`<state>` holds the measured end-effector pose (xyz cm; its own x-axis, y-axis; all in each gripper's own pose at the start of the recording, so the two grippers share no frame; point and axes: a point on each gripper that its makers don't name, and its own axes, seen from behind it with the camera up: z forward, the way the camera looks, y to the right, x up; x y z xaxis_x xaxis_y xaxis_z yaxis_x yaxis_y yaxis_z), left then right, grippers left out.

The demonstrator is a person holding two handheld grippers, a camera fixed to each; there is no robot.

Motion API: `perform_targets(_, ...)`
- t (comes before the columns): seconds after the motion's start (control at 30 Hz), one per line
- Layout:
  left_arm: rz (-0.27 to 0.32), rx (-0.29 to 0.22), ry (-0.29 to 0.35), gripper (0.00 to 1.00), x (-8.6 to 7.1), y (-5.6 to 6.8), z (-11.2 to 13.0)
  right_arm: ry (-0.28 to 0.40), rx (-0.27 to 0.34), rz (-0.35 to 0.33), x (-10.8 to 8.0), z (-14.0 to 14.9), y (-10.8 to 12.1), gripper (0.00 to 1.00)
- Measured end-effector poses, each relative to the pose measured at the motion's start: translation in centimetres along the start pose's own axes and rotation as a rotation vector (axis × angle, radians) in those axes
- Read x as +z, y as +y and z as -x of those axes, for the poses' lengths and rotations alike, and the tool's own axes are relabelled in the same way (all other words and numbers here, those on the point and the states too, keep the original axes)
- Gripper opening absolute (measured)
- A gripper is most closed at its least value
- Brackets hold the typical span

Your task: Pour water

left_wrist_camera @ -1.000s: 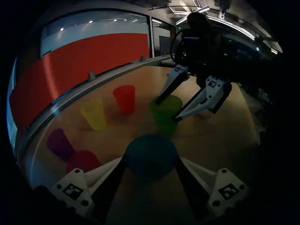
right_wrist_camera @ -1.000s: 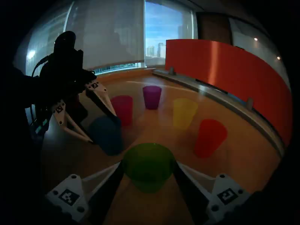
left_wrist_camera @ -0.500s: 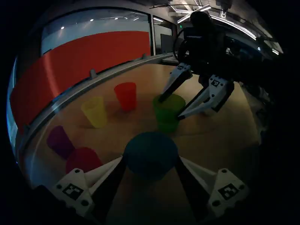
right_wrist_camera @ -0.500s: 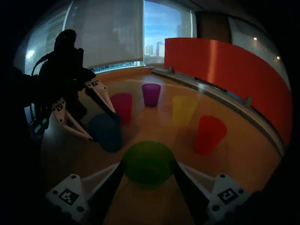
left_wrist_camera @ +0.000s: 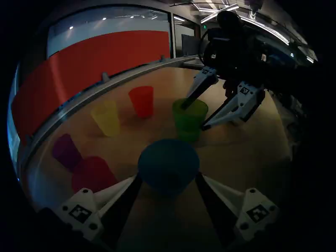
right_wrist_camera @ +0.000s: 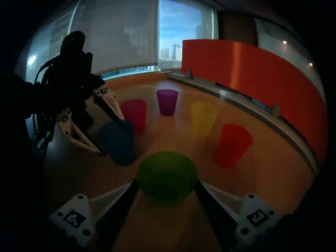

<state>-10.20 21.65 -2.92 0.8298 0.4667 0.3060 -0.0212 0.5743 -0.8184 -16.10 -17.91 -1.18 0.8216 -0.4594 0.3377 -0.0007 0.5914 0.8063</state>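
Note:
A blue cup (left_wrist_camera: pixel 168 164) sits between my left gripper's (left_wrist_camera: pixel 168 178) fingers, which press on both its sides. In the right gripper view the same blue cup (right_wrist_camera: pixel 117 142) and left gripper (right_wrist_camera: pixel 111 136) show at the left, held by a dark figure. My right gripper (right_wrist_camera: pixel 166 182) is shut on a green cup (right_wrist_camera: pixel 167 174). The left gripper view shows that green cup (left_wrist_camera: pixel 189 118) farther off, with the right gripper (left_wrist_camera: pixel 193 117) clamped on it. Both cups stay upright, mouths up. I cannot tell whether either holds water or touches the wooden table (right_wrist_camera: pixel 269 176).
Other cups stand on the table: red (right_wrist_camera: pixel 233 145), yellow (right_wrist_camera: pixel 203 118), purple (right_wrist_camera: pixel 167 101) and pink (right_wrist_camera: pixel 134 113). An orange wall panel (right_wrist_camera: pixel 260 71) with a rail runs along the table's far edge. A bright window (right_wrist_camera: pixel 178 33) lies beyond.
Both held cups sit a little higher and larger in their own views than a second ago. The table and the other cups have shifted slightly with both cameras. Both grips are unchanged.

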Motion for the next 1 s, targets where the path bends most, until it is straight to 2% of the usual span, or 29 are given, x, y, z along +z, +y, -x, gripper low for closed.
perform_targets(0.3, -0.029, -0.015, -0.007, 0.94, -1.2, -0.1, 1.5, 0.007, 0.026, 0.036, -1.6, 1.0, 0.3, 1.0)
perform_targets(0.5, -0.068, -0.051, 0.007, 0.94, -2.5, -0.6, 2.2, 0.027, 0.052, 0.061, -3.0, 1.2, 0.1, 1.0)
perform_targets(0.8, -0.16, -0.1, 0.051, 0.94, -5.5, -2.1, 2.5, 0.071, 0.079, 0.11, -5.2, 0.9, 0.0, 1.0)
perform_targets(1.0, -0.267, -0.141, 0.098, 0.94, -7.6, -4.1, 2.2, 0.118, 0.12, 0.153, -6.8, 0.5, 0.4, 1.0)
